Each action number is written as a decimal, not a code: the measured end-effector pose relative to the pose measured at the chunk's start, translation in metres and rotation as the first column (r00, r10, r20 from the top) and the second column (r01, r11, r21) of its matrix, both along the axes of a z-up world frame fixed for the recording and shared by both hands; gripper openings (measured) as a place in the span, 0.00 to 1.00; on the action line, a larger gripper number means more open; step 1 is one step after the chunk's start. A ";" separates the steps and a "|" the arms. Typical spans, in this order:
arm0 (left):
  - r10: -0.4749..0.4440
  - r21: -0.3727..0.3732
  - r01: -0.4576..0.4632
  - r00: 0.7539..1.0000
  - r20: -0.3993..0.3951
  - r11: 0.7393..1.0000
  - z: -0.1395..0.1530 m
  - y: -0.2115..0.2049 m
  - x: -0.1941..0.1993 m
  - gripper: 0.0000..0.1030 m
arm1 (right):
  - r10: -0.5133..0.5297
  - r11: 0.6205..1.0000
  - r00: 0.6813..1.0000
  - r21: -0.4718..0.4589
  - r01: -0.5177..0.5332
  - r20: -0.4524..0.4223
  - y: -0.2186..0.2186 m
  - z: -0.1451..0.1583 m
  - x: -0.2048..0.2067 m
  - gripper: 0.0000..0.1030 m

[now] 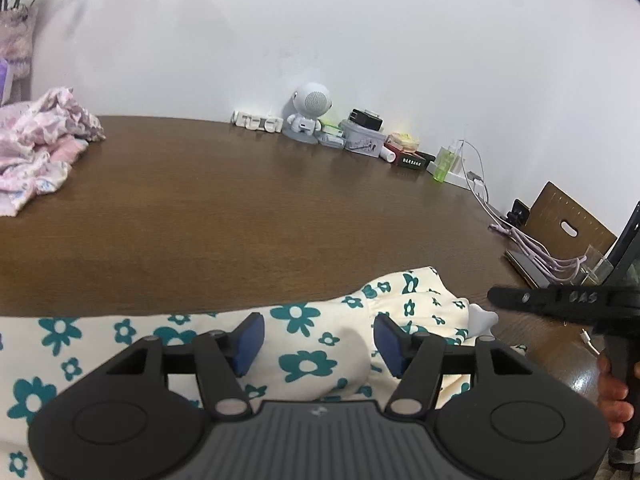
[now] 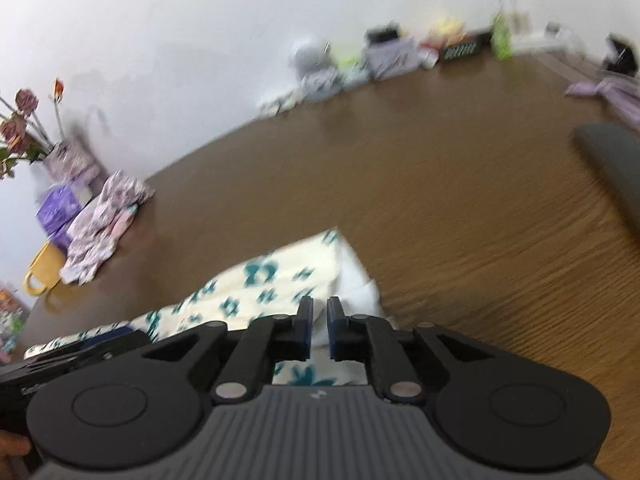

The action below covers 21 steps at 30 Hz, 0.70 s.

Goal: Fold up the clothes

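Note:
A cream garment with teal flowers (image 1: 296, 312) lies along the near edge of the brown table (image 1: 240, 220). My left gripper (image 1: 319, 320) hovers over it with its blue pads wide apart, open, and a soft hump of cloth rises between them. My right gripper (image 1: 496, 295) reaches in from the right, its tip just above the garment's pale corner (image 1: 482, 318). The right wrist view is blurred. There the right gripper (image 2: 320, 304) has its jaws almost together over the garment's (image 2: 260, 280) white edge, with no cloth clearly pinched.
A crumpled pink floral pile of clothes (image 1: 40, 140) sits at the far left. A white astronaut figure (image 1: 308, 114), boxes, a green bottle (image 1: 442, 164) and purple cables (image 1: 532, 244) line the wall and right side. A purple box (image 2: 56, 208) and yellow mug (image 2: 40, 272) stand left.

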State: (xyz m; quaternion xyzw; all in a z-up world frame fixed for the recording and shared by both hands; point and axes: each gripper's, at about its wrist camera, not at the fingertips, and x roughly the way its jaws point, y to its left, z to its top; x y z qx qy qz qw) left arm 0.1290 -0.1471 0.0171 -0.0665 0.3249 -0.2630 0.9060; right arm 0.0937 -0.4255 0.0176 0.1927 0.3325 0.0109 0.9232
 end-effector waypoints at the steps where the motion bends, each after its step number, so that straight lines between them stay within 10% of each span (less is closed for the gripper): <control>1: -0.003 0.002 0.003 1.000 0.002 1.000 0.000 -0.001 0.000 0.58 | 0.000 1.000 1.000 -0.015 0.001 0.026 0.001 0.004 -0.003 0.08; 11: -0.001 0.029 0.001 1.000 -0.012 1.000 -0.008 0.001 0.000 0.47 | 0.288 0.947 0.955 -0.173 -0.272 0.077 0.077 0.006 0.018 0.25; 21: -0.014 0.010 0.014 1.000 -0.018 1.000 -0.011 0.005 0.002 0.50 | 0.192 0.970 0.981 -0.143 -0.194 -0.030 0.043 -0.001 0.018 0.09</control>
